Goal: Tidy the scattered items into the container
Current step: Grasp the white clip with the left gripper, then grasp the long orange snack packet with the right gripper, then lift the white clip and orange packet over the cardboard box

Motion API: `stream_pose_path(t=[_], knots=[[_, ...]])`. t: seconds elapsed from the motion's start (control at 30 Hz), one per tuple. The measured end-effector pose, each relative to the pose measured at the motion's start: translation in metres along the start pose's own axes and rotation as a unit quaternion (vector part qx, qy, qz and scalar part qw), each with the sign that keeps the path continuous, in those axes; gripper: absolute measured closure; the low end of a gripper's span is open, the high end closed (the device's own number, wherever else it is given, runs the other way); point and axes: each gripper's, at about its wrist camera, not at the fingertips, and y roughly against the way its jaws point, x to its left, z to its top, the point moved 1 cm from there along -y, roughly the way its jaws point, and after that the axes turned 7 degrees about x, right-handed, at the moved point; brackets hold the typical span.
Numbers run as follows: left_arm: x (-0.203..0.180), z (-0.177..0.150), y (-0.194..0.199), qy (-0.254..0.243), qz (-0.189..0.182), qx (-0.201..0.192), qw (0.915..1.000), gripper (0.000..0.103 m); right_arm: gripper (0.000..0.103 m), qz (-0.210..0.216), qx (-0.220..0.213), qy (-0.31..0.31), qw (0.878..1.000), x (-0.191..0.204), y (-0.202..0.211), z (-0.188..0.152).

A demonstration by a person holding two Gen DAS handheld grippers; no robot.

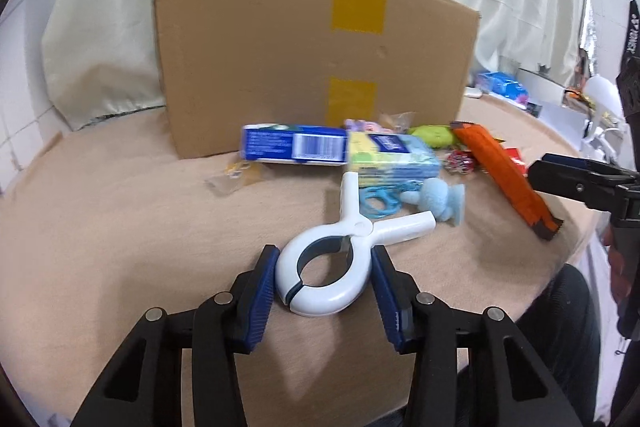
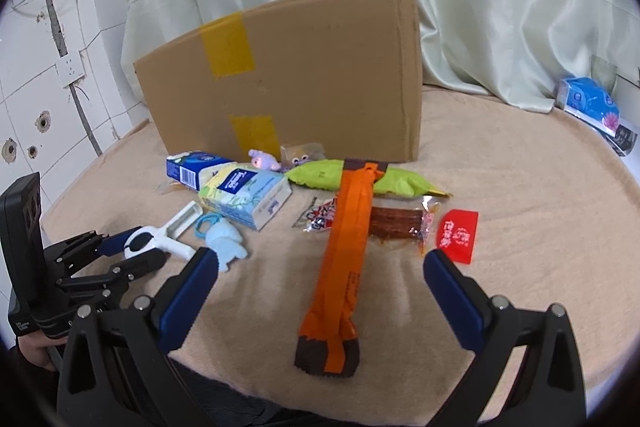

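White plastic, the big spring clamp lies in front of the cardboard box, and my left gripper has its fingers pressed on the clamp's ring. My right gripper stands wide apart, empty, astride the orange wrapper nearer than the box. The tissue pack sits just before the box on the counter.

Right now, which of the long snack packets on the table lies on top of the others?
The long orange packet with brown ends. It lies across the green packet and the clear packet holding a reddish-brown strip, between the open right gripper's fingers.
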Motion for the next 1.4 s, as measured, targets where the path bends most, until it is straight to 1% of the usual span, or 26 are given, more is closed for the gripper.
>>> stream_pose_path(t=[0.1,0.2,0.23,0.33,0.43,0.47,0.5,0.57,0.63,0.7,0.73,0.77,0.83,0.9,1.0,1.2,1.4], knots=[[0.01,-0.001,0.008,0.014,0.02,-0.007,0.9997,0.056,0.0,0.001,0.002,0.004,1.0,0.002,-0.001,0.0],[0.024,-0.002,0.012,0.033,0.053,-0.007,0.998,0.056,0.0,0.001,0.004,0.008,1.0,0.004,-0.003,0.0],[0.028,-0.002,0.012,0.035,0.058,-0.006,0.9977,0.056,0.0,0.0,0.006,0.007,1.0,0.004,-0.005,0.0],[0.034,-0.003,0.011,0.044,0.058,-0.004,0.9973,0.056,0.0,-0.011,0.017,0.004,1.0,0.004,-0.014,-0.001],[0.036,-0.003,0.009,0.046,0.062,-0.002,0.997,0.056,0.0,-0.02,0.018,0.003,1.0,0.002,-0.018,-0.001],[0.036,-0.003,0.008,0.047,0.06,-0.002,0.9971,0.056,0.003,-0.019,0.018,0.0,1.0,0.001,-0.018,-0.001],[0.037,-0.003,0.007,0.048,0.06,-0.003,0.997,0.056,0.006,-0.017,0.017,-0.003,1.0,0.0,-0.018,-0.001],[0.038,-0.004,0.007,0.051,0.062,-0.006,0.9967,0.056,0.026,-0.012,0.02,-0.006,1.0,-0.001,-0.02,0.0],[0.039,-0.004,0.006,0.056,0.061,-0.006,0.9965,0.056,0.032,-0.016,0.027,-0.001,1.0,-0.001,-0.023,0.001],[0.04,-0.005,0.005,0.058,0.064,-0.008,0.9962,0.056,0.049,-0.016,0.033,0.002,0.999,-0.001,-0.027,0.001],[0.04,-0.004,0.006,0.058,0.063,-0.009,0.9963,0.056,0.067,-0.02,0.032,0.002,0.999,0.0,-0.027,0.001],[0.04,-0.004,0.005,0.059,0.063,-0.009,0.9962,0.056,0.077,-0.025,0.033,0.003,0.999,0.0,-0.029,0.002],[0.041,-0.004,0.004,0.06,0.064,-0.008,0.9961,0.056,0.078,-0.026,0.042,0.006,0.999,-0.001,-0.033,0.002],[0.042,-0.004,0.003,0.061,0.064,-0.007,0.996,0.056,0.078,-0.024,0.041,0.008,0.999,-0.001,-0.031,0.002],[0.043,-0.001,0.006,0.065,0.063,-0.012,0.9958,0.056,0.078,-0.019,0.027,0.008,0.999,0.0,-0.021,0.005],[0.04,0.016,0.018,0.061,0.066,-0.034,0.9954,0.056,0.078,-0.01,-0.007,0.015,1.0,0.006,0.004,0.02],[0.037,0.02,0.016,0.061,0.064,-0.035,0.9954,0.056,0.078,-0.001,-0.011,0.015,1.0,0.008,0.004,0.023]])
